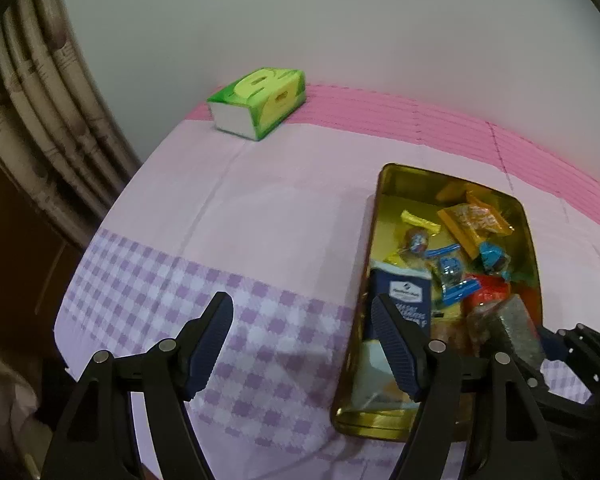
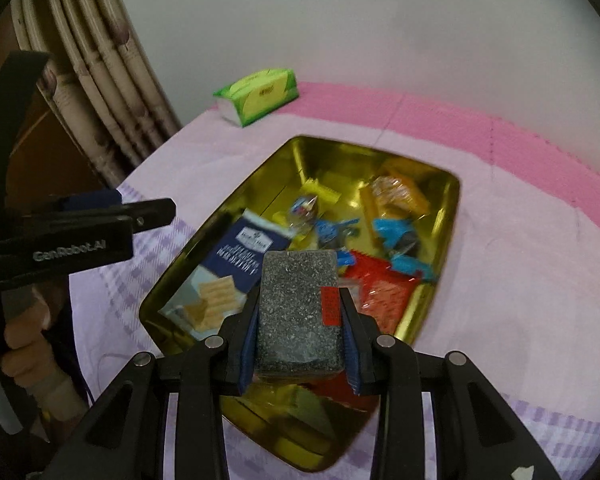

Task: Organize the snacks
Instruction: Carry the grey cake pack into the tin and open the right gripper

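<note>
The right gripper (image 2: pixel 300 320) clamps a speckled grey block (image 2: pixel 298 308) over the gold tin (image 2: pixel 204 240) – its underside hidden; the left gripper (image 1: pixel 300 344) gapes empty.

A worktop (image 1: pixel 260 216) under a pink and lilac-checked cloth carries a green tissue box (image 1: pixel 258 102) near its far edge and a gold tin (image 1: pixel 456 184) of snacks.

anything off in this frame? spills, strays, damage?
Nothing stands out. The snacks all lie inside the gold tin, jumbled but contained, none on the cloth. The right gripper holds a speckled grey packet over the tin. The left gripper is open and empty. The green tissue pack sits intact by the wall.
</note>
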`<state>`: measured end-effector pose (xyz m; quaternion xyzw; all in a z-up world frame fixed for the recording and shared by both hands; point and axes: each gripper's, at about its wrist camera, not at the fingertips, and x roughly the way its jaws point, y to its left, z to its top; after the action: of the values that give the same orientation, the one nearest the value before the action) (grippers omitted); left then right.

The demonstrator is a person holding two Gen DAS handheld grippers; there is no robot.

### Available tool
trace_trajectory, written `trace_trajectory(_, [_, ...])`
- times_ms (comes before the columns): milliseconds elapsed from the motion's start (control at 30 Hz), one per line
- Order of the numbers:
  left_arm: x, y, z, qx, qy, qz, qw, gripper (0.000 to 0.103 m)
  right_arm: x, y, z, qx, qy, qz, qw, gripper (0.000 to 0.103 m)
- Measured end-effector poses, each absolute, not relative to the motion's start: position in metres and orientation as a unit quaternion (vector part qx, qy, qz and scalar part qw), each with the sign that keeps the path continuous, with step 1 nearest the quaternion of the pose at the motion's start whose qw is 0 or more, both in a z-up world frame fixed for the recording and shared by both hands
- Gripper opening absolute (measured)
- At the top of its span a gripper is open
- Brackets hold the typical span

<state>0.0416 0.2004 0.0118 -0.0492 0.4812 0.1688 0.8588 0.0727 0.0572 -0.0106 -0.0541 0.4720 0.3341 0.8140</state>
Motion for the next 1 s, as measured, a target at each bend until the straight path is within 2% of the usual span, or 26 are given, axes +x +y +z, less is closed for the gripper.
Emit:
trace_trajectory(567, [0.027, 0.198, 0.011, -0.035, 0.478, 0.18, 0.859, 0.073, 0.084, 0.078, -0.024, -0.127, 0.46, 0.276, 0.834, 0.033])
trace_trajectory(1000, [0.01, 0.206, 0.008, -0.054, 0.483, 0.191, 0.853, 0.073, 0.082, 0.081, -0.021, -0.116, 0.469, 0.272, 0.832, 0.036])
